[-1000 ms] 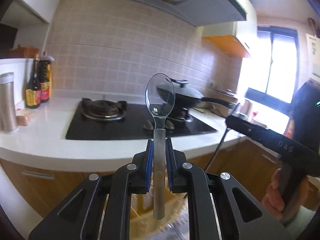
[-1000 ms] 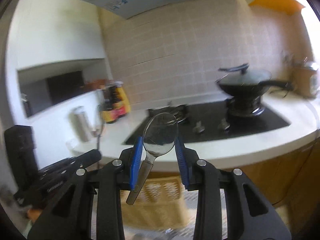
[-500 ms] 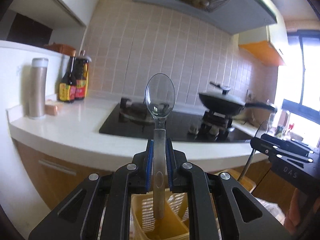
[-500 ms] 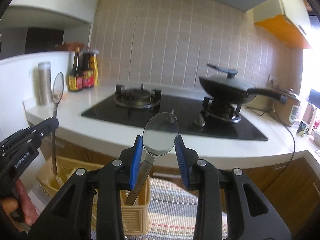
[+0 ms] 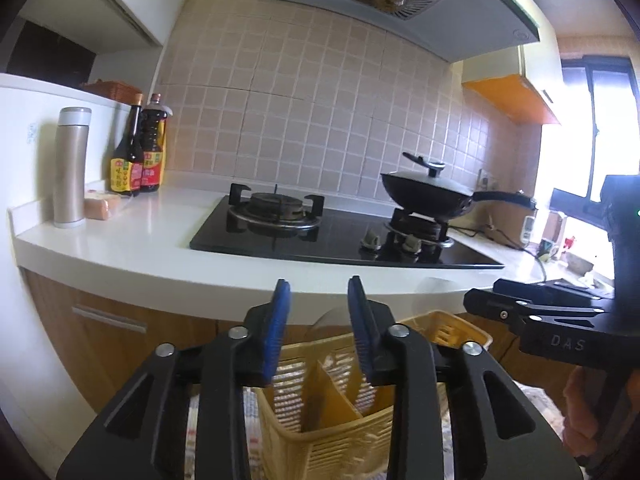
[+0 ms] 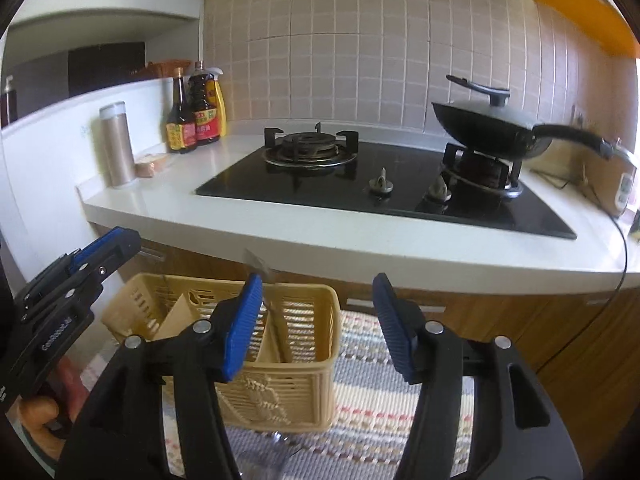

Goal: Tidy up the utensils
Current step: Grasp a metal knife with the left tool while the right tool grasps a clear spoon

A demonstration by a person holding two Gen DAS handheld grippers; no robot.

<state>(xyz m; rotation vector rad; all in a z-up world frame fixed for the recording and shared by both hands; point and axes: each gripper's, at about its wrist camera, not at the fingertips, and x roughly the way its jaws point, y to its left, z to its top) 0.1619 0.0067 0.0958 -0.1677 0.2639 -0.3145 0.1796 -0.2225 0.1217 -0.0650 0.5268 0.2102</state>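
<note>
Both my claws let go over the basket (image 5: 404,432)

Left gripper (image 5: 316,320) and right gripper (image 6: 318,322) jaws are opening, empty; a spoon (image 6: 276,336) stands inside the basket below them.

Worktop (image 6: 328,240), white: set with a black hob (image 6: 400,188); a steel flask (image 6: 117,144), two sauce bottles (image 6: 192,120) and a small wrapped packet (image 6: 150,164) are stood at its left end.

Floor: covered by a striped mat (image 6: 360,400), on which a yellow slotted basket (image 6: 288,384) is placed.
</note>
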